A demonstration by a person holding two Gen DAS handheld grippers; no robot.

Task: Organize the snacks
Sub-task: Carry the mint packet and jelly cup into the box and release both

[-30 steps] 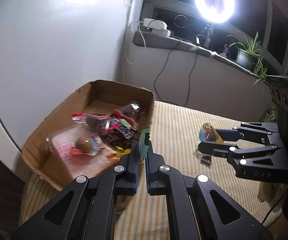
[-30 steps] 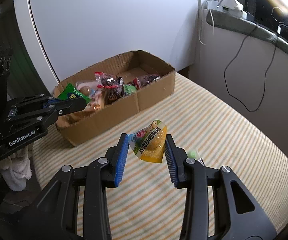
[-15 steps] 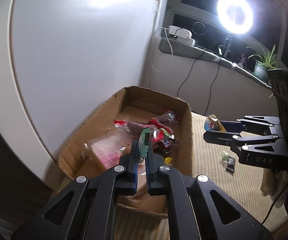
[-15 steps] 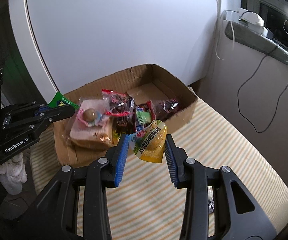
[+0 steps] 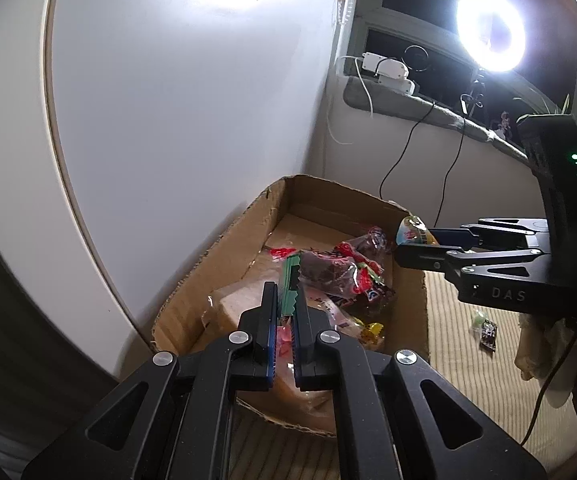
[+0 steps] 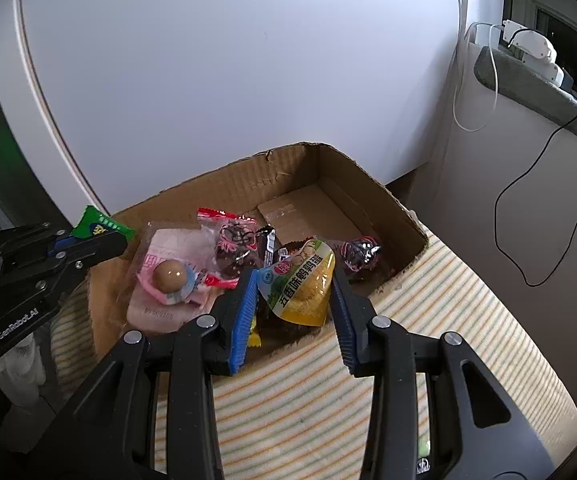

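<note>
Heads up, your left gripper pinches the green packet and your right gripper clamps the yellow pouch right above the cardboard box, so releasing early could bounce one off the rim.

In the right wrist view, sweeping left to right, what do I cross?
Left claw with green packet → pink bun pack → yellow quail-egg pouch in right claw → cardboard box's right wall → dangling black cable.
</note>
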